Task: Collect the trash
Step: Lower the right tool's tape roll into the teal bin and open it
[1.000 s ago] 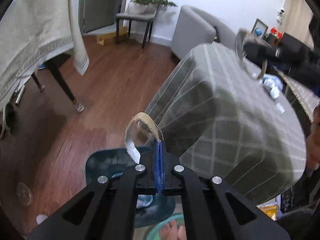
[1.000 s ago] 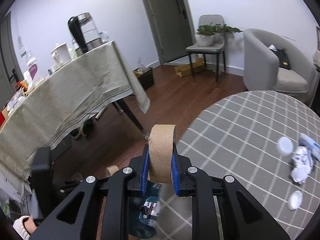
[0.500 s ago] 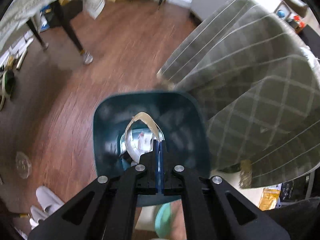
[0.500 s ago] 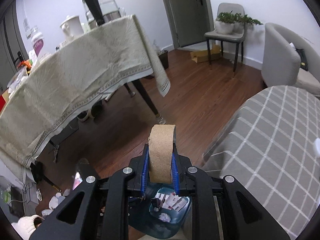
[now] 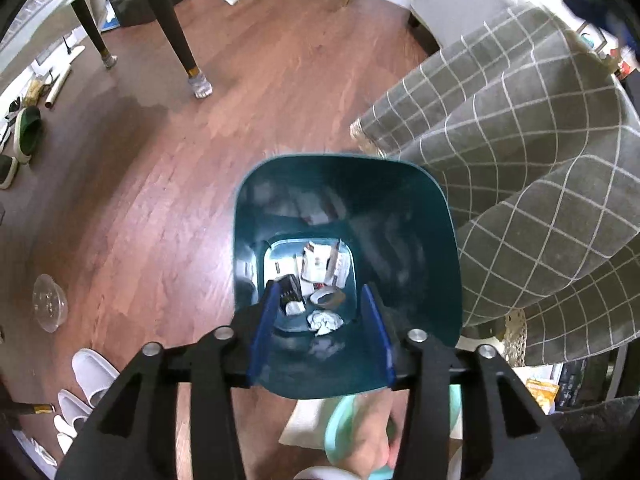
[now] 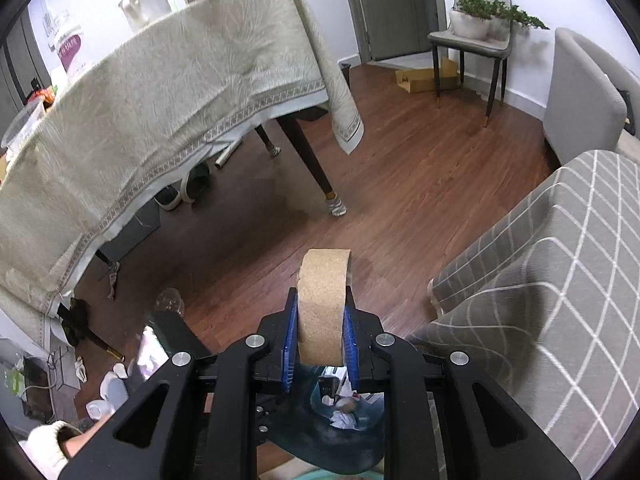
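Observation:
My left gripper (image 5: 320, 288) points down into a teal trash bin (image 5: 244, 216) on the wooden floor. Its jaws are opening, with nothing between them. A thin brown tape ring (image 5: 328, 298) lies on the bin's bottom among a crumpled white paper (image 5: 324, 322), printed packets (image 5: 320, 266) and a black item (image 5: 290, 294). My right gripper (image 6: 320, 300) is shut on a brown cork-like roll (image 6: 324, 272), held upright between the blue pads. It hangs above the same bin (image 6: 320, 440), which shows under the fingers.
A table with a grey checked cloth (image 5: 520, 160) stands right beside the bin. A beige-clothed table (image 6: 160, 100) with dark legs (image 5: 176, 28) is across the floor. White slippers (image 5: 92, 376), a clear plastic lid (image 5: 50, 308) and a person's foot (image 5: 372, 440) are near the bin.
My left gripper sank over the bin and parted its jaws; the tape ring it held now lies in the bin. My right gripper carried the roll from the checked table toward the bin.

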A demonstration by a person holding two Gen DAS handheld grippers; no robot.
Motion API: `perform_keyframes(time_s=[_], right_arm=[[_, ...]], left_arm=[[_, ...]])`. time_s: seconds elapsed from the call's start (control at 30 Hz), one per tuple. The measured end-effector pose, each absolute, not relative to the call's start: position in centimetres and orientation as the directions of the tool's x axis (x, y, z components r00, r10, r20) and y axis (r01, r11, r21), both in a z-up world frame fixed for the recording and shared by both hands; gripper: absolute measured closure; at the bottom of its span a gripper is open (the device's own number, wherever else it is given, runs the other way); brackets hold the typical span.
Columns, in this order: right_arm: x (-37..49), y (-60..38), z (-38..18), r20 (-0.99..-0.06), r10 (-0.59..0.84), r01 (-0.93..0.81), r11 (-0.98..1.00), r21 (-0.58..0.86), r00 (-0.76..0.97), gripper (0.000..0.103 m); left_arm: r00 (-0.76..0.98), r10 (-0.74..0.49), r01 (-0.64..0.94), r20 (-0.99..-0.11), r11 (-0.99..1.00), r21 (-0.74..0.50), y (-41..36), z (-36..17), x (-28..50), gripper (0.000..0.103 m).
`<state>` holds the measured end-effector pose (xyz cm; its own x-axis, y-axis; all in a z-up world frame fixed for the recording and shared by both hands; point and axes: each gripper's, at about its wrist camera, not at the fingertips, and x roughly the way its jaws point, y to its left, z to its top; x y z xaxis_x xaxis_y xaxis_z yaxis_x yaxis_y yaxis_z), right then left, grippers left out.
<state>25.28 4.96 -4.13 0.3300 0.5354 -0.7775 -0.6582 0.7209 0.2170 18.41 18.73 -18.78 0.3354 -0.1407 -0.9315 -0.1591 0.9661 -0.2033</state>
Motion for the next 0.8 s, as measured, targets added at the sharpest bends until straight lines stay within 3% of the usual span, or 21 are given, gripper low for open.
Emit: perform_keyframes(time_s=[0.2,0.37,0.8], right_arm=[[25.4,6.3,-6.4,-0.815,0.5,-0.659,0.723,0.206,0.294,0.083],[25.5,6.9,-8.9,-0.845,0.467,-0.66,0.725,0.197,0.261,0.083],[24.2,7.2,-15.2,-0.896,0.417,-0.665,0.714,0.219,0.152,0.083]], left_arm=[[0.43,-0.076,-0.161,-0.9,0.974,-0.159,19.6,-16.6,17.9,0.039],[0.524,-0.039,-0.178,-0.851,0.972,-0.154,20.7,-14.0,17.5,0.038],[0.68,-0.03,-0.229,-0.733,0.94,-0.251,22.9,-9.6,16.8,0.06]])
